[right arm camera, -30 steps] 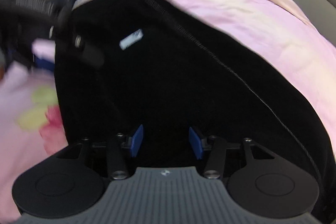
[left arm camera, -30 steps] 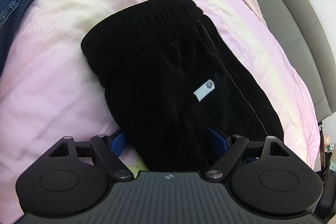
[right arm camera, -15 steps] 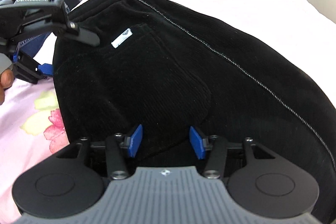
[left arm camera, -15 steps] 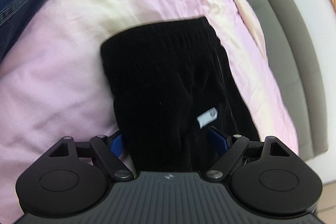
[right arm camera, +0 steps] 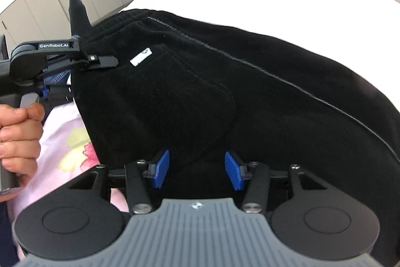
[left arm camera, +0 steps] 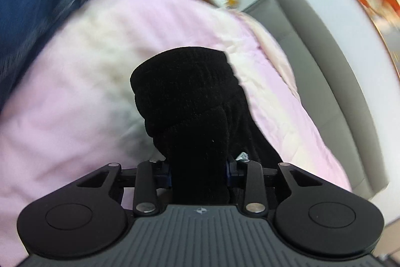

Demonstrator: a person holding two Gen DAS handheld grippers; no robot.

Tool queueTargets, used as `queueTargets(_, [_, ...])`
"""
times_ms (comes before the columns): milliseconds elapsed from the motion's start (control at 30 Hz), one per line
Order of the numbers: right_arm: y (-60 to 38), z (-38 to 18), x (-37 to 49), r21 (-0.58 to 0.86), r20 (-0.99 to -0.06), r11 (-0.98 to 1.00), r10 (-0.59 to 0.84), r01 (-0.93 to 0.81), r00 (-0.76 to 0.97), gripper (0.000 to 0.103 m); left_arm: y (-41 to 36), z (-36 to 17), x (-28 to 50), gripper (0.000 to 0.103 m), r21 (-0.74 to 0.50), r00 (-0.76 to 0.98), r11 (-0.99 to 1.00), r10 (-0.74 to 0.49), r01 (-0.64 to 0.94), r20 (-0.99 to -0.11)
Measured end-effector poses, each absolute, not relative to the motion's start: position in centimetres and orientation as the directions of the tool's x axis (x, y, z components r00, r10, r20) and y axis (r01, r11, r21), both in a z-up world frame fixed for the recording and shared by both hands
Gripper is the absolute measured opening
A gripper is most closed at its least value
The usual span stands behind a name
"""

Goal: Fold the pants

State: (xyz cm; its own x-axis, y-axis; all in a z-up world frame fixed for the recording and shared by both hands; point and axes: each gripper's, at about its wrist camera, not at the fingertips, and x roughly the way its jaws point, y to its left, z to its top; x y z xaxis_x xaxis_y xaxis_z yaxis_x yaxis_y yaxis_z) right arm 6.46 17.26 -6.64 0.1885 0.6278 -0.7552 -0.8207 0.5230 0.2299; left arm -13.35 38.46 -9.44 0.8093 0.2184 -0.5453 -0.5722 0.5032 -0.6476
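Hidden: the left gripper's (left arm camera: 199, 170) blue pads are almost wholly buried in black cloth; only slivers show at either side. The left wrist view is motion-blurred, and the background shelf and wall picture cannot be read.
Cut off: the pants (right arm camera: 225, 101) run past the right and lower edges of the right wrist view; the legs' ends are not visible.
Pants position: lying on the pink bedspread (left arm camera: 62, 101), waistband edge lifted at the left gripper.
Left gripper state: clenched on a bunched fold of the pants; its jaws have just been closing, with the cloth between them.
Right gripper state: the right gripper (right arm camera: 197, 169) stands part open, blue pads (right arm camera: 161, 168) either side of a raised ridge of cloth; probably pinching it, though contact is not clear.
Hand: a hand (right arm camera: 18, 139) grips the left tool's handle.
Change: half a second ago the left jaws stood wide around flat fabric; now the fabric is gathered into a narrow hump.
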Motion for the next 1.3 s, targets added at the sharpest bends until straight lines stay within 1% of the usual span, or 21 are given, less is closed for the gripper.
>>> queueTargets(133, [11.5, -5.6, 6.2, 0.311, -0.698, 0.588, 0.674, -0.746, 0.24, 0.048, 34.0, -5.4, -12.3, 0.038, -0.447, 0.844, 0.749, 0.274, -0.488, -0.462])
queueTargets(200, [8.3, -5.4, 6.0, 0.353, -0.668, 0.624, 0.69, -0.697, 0.279, 0.048, 31.3, -4.1, -11.3, 0.038, -0.309, 0.853, 0.843, 0.286, -0.441, -0.436])
queueTargets(233, [6.6, -5.3, 5.9, 0.366, -0.655, 0.644, 0.691, -0.672, 0.306, 0.048, 29.7, -3.5, -10.7, 0.039, -0.22, 0.851, 0.881, 0.298, -0.42, -0.433])
queueTargets(300, [3.9, -5.1, 5.4, 0.382, -0.638, 0.683, 0.682, -0.622, 0.357, 0.048, 26.6, -2.7, -9.3, 0.039, -0.056, 0.854, 0.931, 0.306, -0.362, -0.421])
queueTargets(467, [-2.5, -4.6, 4.8, 0.448, -0.596, 0.753, 0.653, -0.482, 0.468, 0.048, 19.5, -3.3, -5.9, 0.04, 0.206, 0.887, 0.963, 0.244, -0.174, -0.391])
queueTargets(567, [-4.7, -4.0, 4.6, 0.461, -0.577, 0.769, 0.639, -0.444, 0.508, 0.048, 15.9, -5.4, -4.4, 0.042, 0.33, 0.884, 0.943, 0.196, -0.051, -0.424])
queueTargets(667, [-5.8, -3.3, 4.4, 0.452, -0.563, 0.781, 0.625, -0.431, 0.54, 0.048, 12.4, -9.5, -3.3, 0.045, 0.444, 0.831, 0.888, 0.16, 0.115, -0.533])
queueTargets(733, [-5.7, -3.0, 4.2, 0.455, -0.556, 0.784, 0.62, -0.422, 0.553, 0.048, 9.8, -12.4, -2.9, 0.048, 0.521, 0.78, 0.823, 0.167, 0.227, -0.603])
queueTargets(767, [-5.8, -2.8, 4.3, 0.454, -0.555, 0.787, 0.616, -0.418, 0.559, 0.048, 8.9, -13.7, -3.0, 0.048, 0.565, 0.767, 0.783, 0.188, 0.26, -0.613])
queueTargets(833, [-6.2, -2.3, 4.2, 0.446, -0.554, 0.792, 0.61, -0.418, 0.566, 0.048, 7.9, -14.7, -3.4, 0.048, 0.643, 0.783, 0.722, 0.235, 0.257, -0.576])
queueTargets(867, [-6.3, -2.0, 4.3, 0.443, -0.552, 0.792, 0.61, -0.421, 0.568, 0.048, 8.0, -14.4, -3.3, 0.049, 0.634, 0.778, 0.73, 0.235, 0.255, -0.583])
queueTargets(900, [-6.3, -1.9, 4.3, 0.442, -0.551, 0.79, 0.613, -0.425, 0.566, 0.048, 8.4, -13.8, -3.2, 0.054, 0.607, 0.77, 0.753, 0.221, 0.256, -0.599])
queueTargets(933, [-6.2, -1.8, 4.5, 0.444, -0.551, 0.786, 0.618, -0.43, 0.56, 0.05, 9.1, -12.8, -3.2, 0.066, 0.562, 0.762, 0.786, 0.192, 0.258, -0.618])
queueTargets(967, [-6.5, -1.6, 4.6, 0.447, -0.554, 0.783, 0.623, -0.433, 0.552, 0.051, 9.7, -11.5, -3.0, 0.071, 0.495, 0.748, 0.827, 0.145, 0.268, -0.648])
queueTargets(1000, [-6.3, -1.6, 5.0, 0.449, -0.561, 0.78, 0.626, -0.436, 0.541, 0.055, 10.8, -10.4, -3.2, 0.079, 0.42, 0.731, 0.866, 0.099, 0.271, -0.676])
queueTargets(1033, [-6.0, -1.6, 5.5, 0.448, -0.572, 0.778, 0.628, -0.44, 0.528, 0.059, 11.8, -9.0, -3.4, 0.083, 0.328, 0.716, 0.907, 0.043, 0.265, -0.697])
queueTargets(1100, [-4.8, -1.6, 7.0, 0.448, -0.597, 0.778, 0.627, -0.44, 0.501, 0.059, 14.6, -6.9, -4.4, 0.086, 0.173, 0.721, 0.96, -0.041, 0.221, -0.691])
queueTargets(1133, [-4.1, -1.7, 7.7, 0.455, -0.603, 0.777, 0.629, -0.435, 0.491, 0.063, 16.3, -6.0, -4.8, 0.091, 0.11, 0.734, 0.977, -0.061, 0.182, -0.677])
queueTargets(1167, [-2.9, -1.9, 8.5, 0.472, -0.605, 0.771, 0.636, -0.427, 0.478, 0.065, 18.1, -5.4, -5.0, 0.092, 0.047, 0.746, 0.99, -0.069, 0.133, -0.662])
queueTargets(1200, [-2.1, -2.3, 9.5, 0.496, -0.605, 0.761, 0.649, -0.419, 0.462, 0.068, 20.0, -5.2, -5.3, 0.092, -0.026, 0.753, 0.997, -0.071, 0.072, -0.655])
queueTargets(1300, [0.7, -3.8, 12.3, 0.562, -0.62, 0.733, 0.68, -0.382, 0.392, 0.068, 26.6, -6.5, -5.0, 0.095, -0.31, 0.738, 0.943, -0.127, -0.116, -0.663])
